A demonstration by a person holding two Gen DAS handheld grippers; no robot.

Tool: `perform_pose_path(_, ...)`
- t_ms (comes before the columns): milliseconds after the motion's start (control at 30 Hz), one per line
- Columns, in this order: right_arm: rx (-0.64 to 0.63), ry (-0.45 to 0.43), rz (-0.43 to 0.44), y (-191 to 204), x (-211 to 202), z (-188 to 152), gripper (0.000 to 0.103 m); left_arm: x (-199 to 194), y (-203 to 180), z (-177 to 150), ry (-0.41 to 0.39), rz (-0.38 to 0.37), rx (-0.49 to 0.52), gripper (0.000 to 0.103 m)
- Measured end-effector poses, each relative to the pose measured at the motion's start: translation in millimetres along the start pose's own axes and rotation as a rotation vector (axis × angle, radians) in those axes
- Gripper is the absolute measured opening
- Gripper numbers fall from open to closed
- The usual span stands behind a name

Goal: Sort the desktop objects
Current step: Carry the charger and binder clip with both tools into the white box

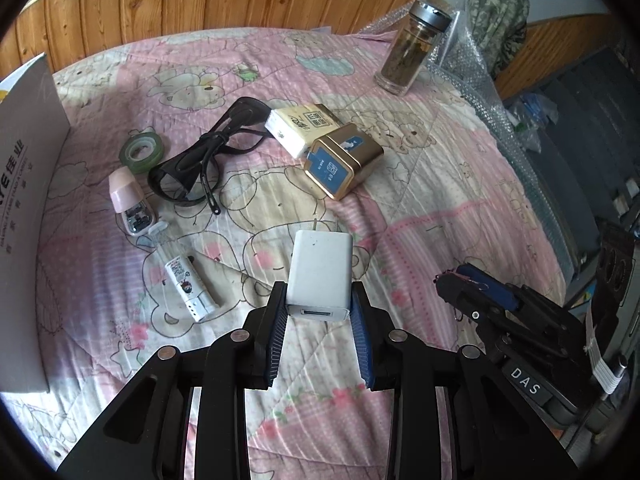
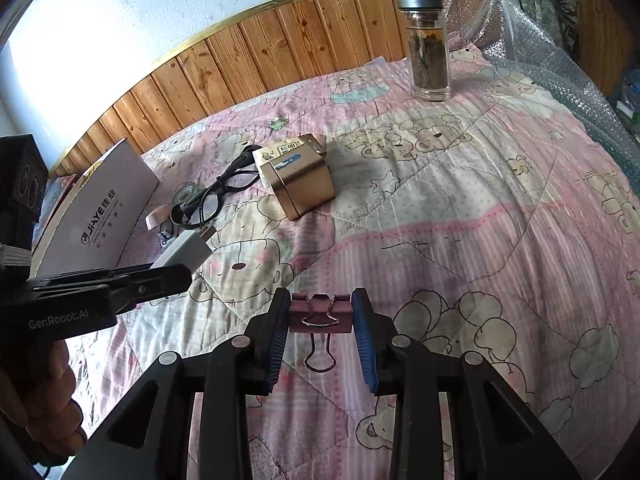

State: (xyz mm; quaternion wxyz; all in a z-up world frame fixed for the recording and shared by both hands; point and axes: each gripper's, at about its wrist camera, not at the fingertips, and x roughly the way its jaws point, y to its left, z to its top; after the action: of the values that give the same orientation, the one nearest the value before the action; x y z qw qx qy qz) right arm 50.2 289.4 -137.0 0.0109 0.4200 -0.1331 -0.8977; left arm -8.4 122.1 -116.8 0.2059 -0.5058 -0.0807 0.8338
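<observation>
My left gripper (image 1: 319, 298) is shut on a white USB charger (image 1: 320, 270), held above the pink quilt (image 1: 440, 184); the charger also shows in the right wrist view (image 2: 186, 254). My right gripper (image 2: 321, 306) is shut on a dark pink binder clip (image 2: 321, 314); this gripper shows in the left wrist view (image 1: 472, 292) at the right. Black glasses (image 1: 200, 160), a green tape roll (image 1: 141, 151), a pink-capped stapler (image 1: 132, 204), a small white tube-like device (image 1: 191, 288), a tissue pack (image 1: 300, 126) and a gold tin (image 1: 340, 160) lie on the quilt.
A white cardboard box (image 1: 28, 200) stands at the left. A glass tea bottle (image 1: 412, 48) stands at the far right beside bubble wrap (image 1: 472, 76). A wooden panel wall (image 1: 220, 4) runs behind the quilt.
</observation>
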Motion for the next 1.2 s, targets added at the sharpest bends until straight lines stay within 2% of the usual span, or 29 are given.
perform_pose_path(200,-0.022,-0.012,0.019,13.7,-17.5,-2.9,0.033,-24.1,5.9,-14.2,-0.029,-0.008,-0.025,0.031)
perform_pose_path(500,-0.088,-0.023,0.065,54.2,-36.7,-14.5,0.033,-60.8,21.0,-37.1,-0.076,0.012,-0.063,0.031)
perform_pose_path(933,-0.239,-0.034,0.165,134.5,-59.8,-22.2,0.033,-120.2,64.1,-63.4,-0.170,0.028,-0.169,0.031)
perform_pose_path(1200,-0.327,-0.030,0.223,180.0,-62.1,-20.1,0.033,-147.5,100.8,-72.5,-0.214,0.067,-0.241,0.031)
